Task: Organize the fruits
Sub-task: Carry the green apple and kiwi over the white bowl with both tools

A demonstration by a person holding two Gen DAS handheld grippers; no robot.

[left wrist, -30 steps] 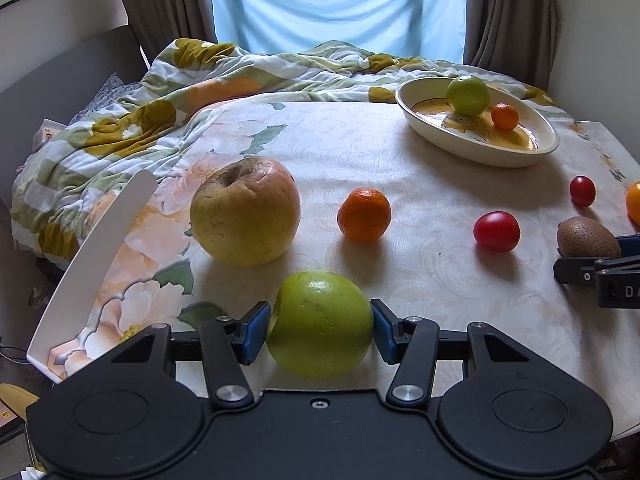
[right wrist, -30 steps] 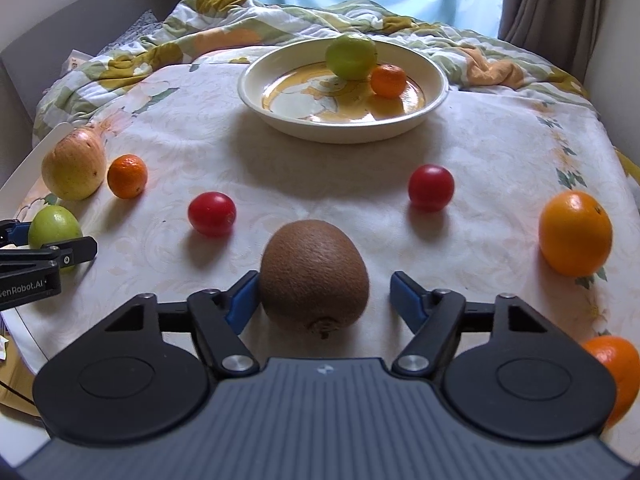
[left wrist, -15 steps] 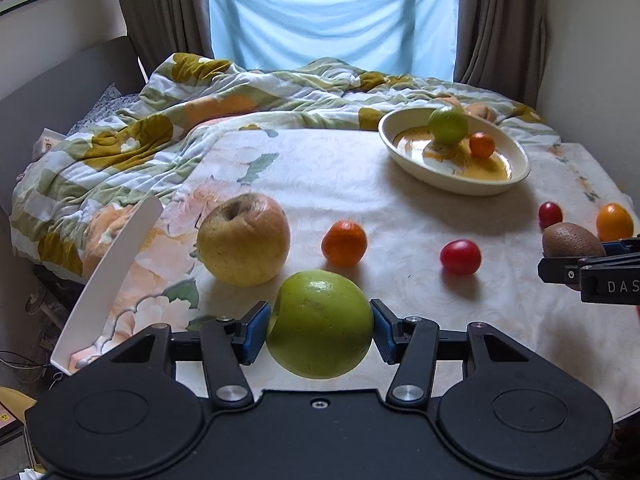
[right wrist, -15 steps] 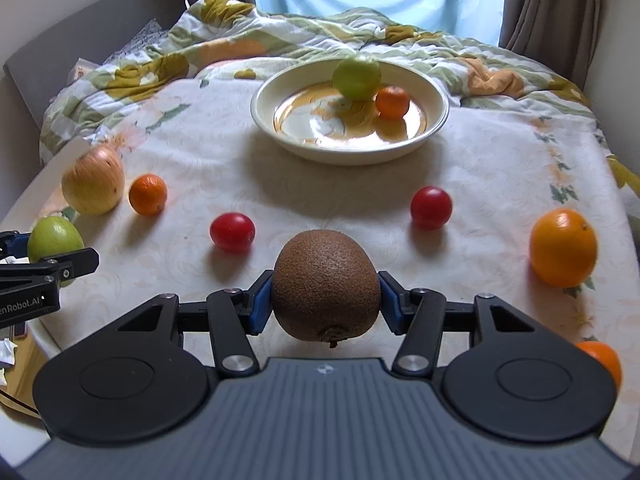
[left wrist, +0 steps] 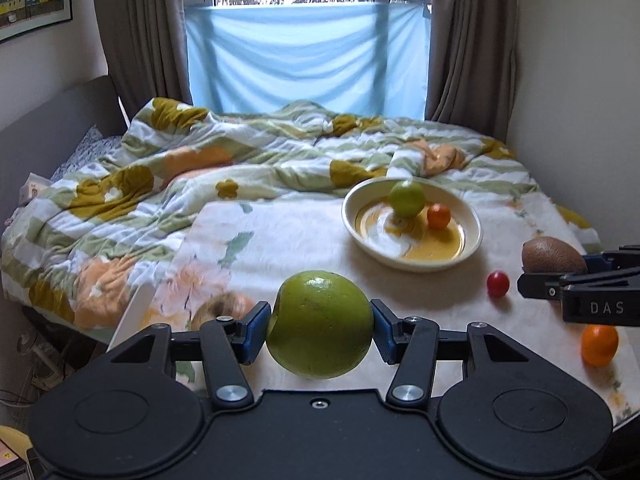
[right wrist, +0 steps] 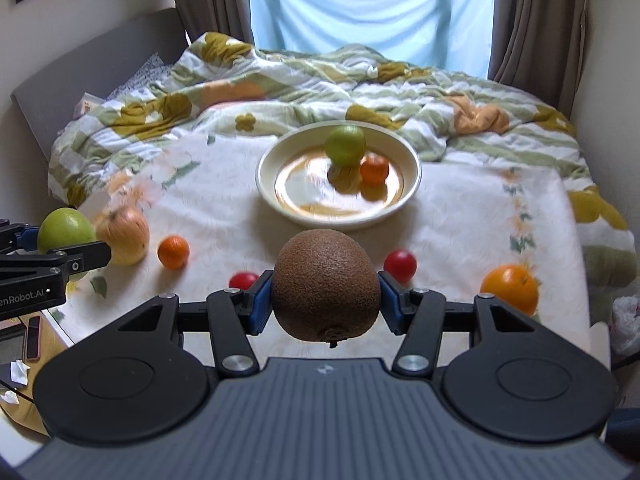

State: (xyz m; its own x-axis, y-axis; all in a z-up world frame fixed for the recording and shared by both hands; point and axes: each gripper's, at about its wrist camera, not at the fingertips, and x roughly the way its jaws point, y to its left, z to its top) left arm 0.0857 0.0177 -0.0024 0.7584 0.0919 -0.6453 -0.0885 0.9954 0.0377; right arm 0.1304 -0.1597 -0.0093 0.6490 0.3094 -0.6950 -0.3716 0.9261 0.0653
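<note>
My left gripper [left wrist: 320, 326] is shut on a green apple [left wrist: 320, 324] and holds it above the table. It also shows in the right wrist view [right wrist: 66, 230]. My right gripper [right wrist: 326, 286] is shut on a brown kiwi [right wrist: 326, 284], lifted off the table; the kiwi shows in the left wrist view [left wrist: 552, 255]. A cream bowl [right wrist: 412, 172] at the back holds a green apple [right wrist: 345, 145] and a small orange [right wrist: 374, 169]. On the cloth lie a yellow apple [right wrist: 124, 234], a mandarin [right wrist: 173, 252], two red tomatoes [right wrist: 400, 266] [right wrist: 242, 280] and an orange [right wrist: 510, 288].
The table [right wrist: 460, 216] has a floral cloth and stands against a bed with a rumpled quilt [right wrist: 280, 84]. A white board [left wrist: 132, 312] leans at the table's left edge. A second orange [left wrist: 599, 345] lies near the front right edge.
Both grippers rose and pulled back from the table with their fruit. The kiwi, gripped half a second ago, is now lifted well off the cloth; the green apple is higher too.
</note>
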